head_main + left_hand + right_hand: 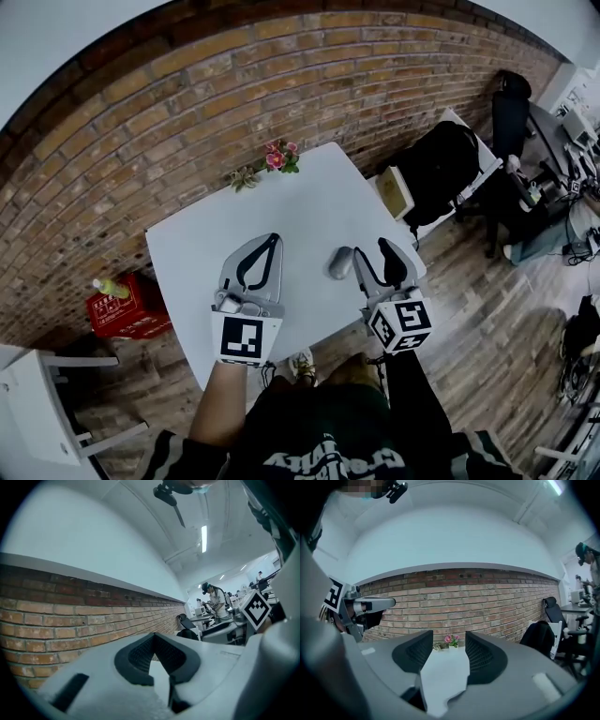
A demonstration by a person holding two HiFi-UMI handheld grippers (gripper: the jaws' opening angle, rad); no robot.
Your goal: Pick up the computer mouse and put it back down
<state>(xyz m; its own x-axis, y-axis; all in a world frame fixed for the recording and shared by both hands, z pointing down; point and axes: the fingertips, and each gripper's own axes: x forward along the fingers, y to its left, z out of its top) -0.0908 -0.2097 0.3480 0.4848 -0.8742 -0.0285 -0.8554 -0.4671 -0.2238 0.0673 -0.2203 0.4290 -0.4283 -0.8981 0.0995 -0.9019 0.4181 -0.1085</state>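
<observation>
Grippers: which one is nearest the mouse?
The right gripper: the grey mouse lies just beside its jaws, to their left, on the white table. The left gripper is farther off.

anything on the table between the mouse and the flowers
Nothing: in the head view the white table is bare between the computer mouse and the flowers.

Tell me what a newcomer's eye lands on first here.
Two handheld grippers with marker cubes reach over a white table, the left gripper with fingers together, the right gripper with fingers apart and empty. A grey computer mouse lies on the table just left of the right gripper. Pink flowers sit at the table's far edge by a brick wall.
</observation>
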